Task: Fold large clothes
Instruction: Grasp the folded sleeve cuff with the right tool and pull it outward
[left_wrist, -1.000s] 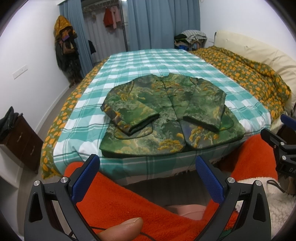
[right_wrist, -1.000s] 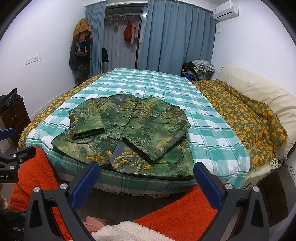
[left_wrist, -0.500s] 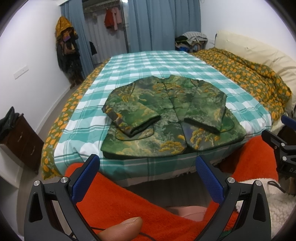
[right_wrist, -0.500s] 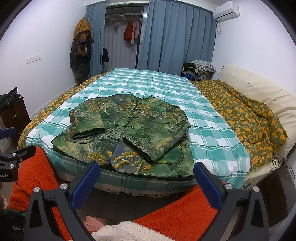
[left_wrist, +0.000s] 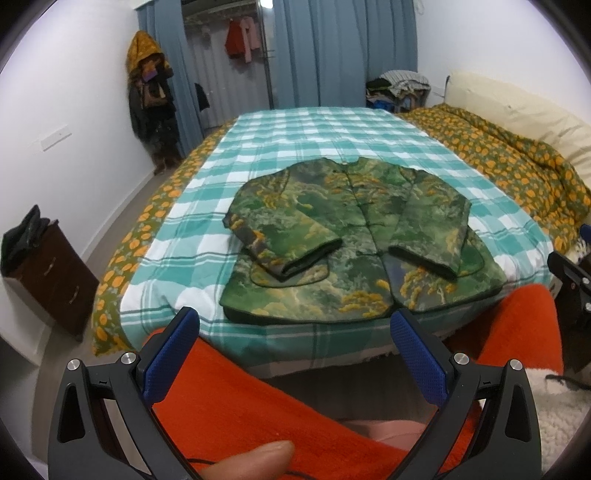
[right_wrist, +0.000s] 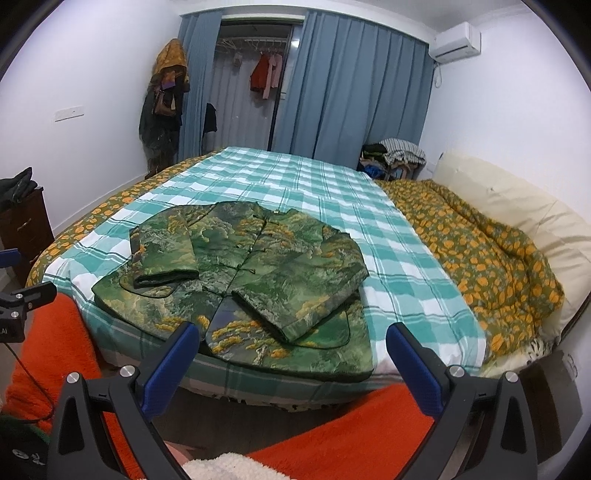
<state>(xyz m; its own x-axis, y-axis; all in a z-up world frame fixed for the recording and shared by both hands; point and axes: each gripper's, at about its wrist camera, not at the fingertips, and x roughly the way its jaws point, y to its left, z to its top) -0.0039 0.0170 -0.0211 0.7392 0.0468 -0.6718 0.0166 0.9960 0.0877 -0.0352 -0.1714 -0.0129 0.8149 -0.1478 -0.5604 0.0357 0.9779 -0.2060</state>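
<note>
lying flat on the teal checked bedspread (left_wrist: 314, 147), near the bed's front edge: green patterned jacket (left_wrist: 354, 236), front side up, both sleeves folded inward across the chest, cuffs ending short of the hem. hovering before the bed edge, well apart from the jacket: left gripper (left_wrist: 295, 354), blue pads spread wide, nothing between them. same for right gripper (right_wrist: 291, 363), jaws wide, empty, seen low in front of the jacket's hem. pressed under the left gripper's frame: a fingertip (left_wrist: 255, 458). filling the lower frames: orange fleece sleeve (left_wrist: 266, 413). bunched along the far right of the bed: orange-flowered quilt (right_wrist: 480, 251). standing at the left wall: dark wooden drawer unit (left_wrist: 51, 273).
</note>
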